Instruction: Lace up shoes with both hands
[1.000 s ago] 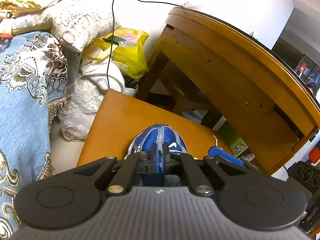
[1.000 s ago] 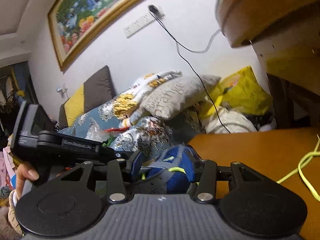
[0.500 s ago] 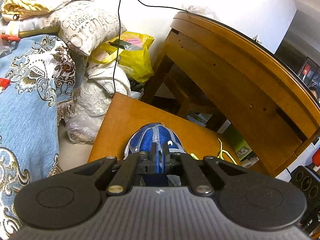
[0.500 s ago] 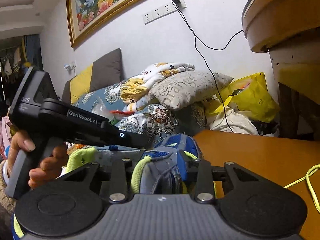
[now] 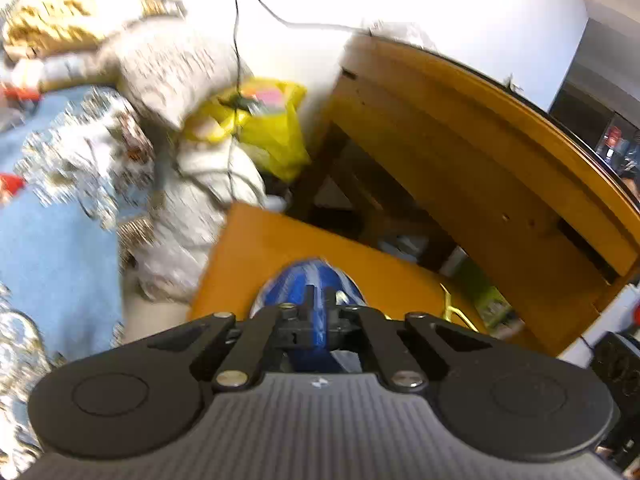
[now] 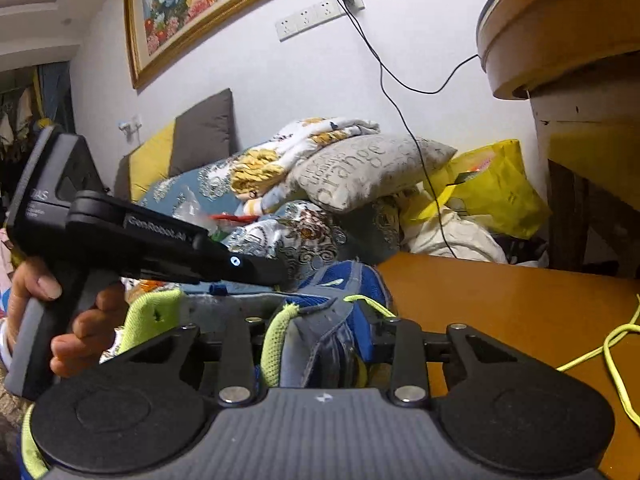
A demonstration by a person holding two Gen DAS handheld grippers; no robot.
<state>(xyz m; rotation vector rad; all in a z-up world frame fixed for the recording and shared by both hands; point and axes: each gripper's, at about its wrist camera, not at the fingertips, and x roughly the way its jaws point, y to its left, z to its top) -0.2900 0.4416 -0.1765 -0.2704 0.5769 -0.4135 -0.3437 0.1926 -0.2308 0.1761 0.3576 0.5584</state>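
Note:
A blue shoe (image 5: 304, 280) with a grey upper and lime lining (image 6: 352, 276) lies on a low wooden table (image 6: 500, 300). My left gripper (image 5: 318, 300) is shut over the shoe's tongue area, toe pointing away; whether it pinches anything is hidden. The right wrist view shows a hand (image 6: 80, 320) holding that left gripper (image 6: 276, 276) down onto the shoe. My right gripper (image 6: 320, 320) is closing, with the shoe's grey eyelet flap and lime collar between its jaws. A loose yellow-green lace (image 6: 616, 344) trails over the table to the right, also seen past the toe (image 5: 450, 308).
A tall round wooden table (image 5: 480, 140) overhangs the low table on the right. A yellow bag (image 6: 492, 188), pillows (image 6: 360, 168) and a blue patterned sofa cover (image 5: 48, 240) crowd the far and left side. A black cable (image 6: 400, 112) hangs down the wall.
The right gripper's jaws have narrowed and moved in over the shoe's upper, and its view has rolled more level. The left gripper stays over the shoe; its picture is now blurred.

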